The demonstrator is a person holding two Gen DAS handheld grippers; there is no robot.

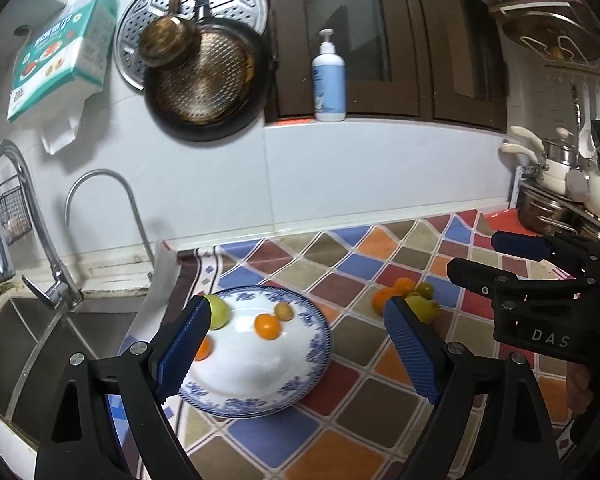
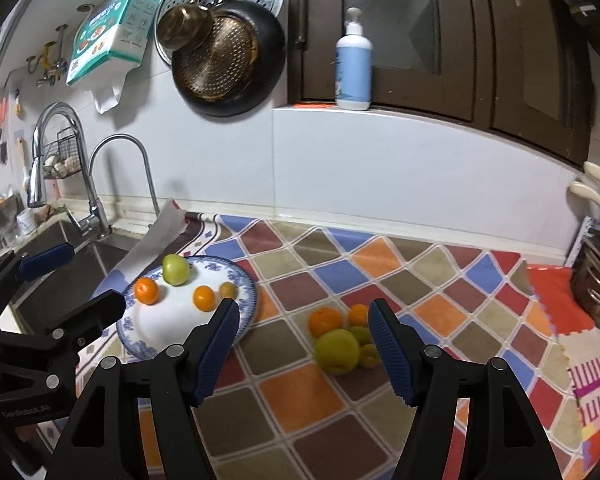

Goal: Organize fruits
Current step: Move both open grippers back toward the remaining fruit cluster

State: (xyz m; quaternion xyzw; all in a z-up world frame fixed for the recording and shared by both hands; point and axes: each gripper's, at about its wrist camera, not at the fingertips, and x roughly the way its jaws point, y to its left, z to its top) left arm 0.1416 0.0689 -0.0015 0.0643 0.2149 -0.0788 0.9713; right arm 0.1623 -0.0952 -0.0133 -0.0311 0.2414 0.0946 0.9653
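Note:
A blue-and-white plate [image 1: 300, 376] [image 2: 140, 332] lies on the chequered counter mat. On it are a green apple [image 1: 219, 311] [image 2: 176, 269], two oranges [image 1: 267, 326] [image 2: 146, 291] and a small yellow-green fruit [image 1: 284, 311] [image 2: 228, 289]. To its right on the mat lies a cluster of oranges [image 2: 325, 320] and green fruits [image 2: 337, 350] [image 1: 420, 305]. My left gripper [image 1: 296, 344] is open above the plate and empty. My right gripper [image 2: 302, 344] is open just above the cluster and empty; it also shows in the left wrist view [image 1: 476, 258].
A sink [image 1: 40, 344] with two taps [image 1: 4, 216] lies left of the plate. Pans [image 1: 204, 80] hang on the wall. A pump bottle [image 1: 329, 80] stands on the window ledge. Pots [image 1: 556, 192] stand at the far right.

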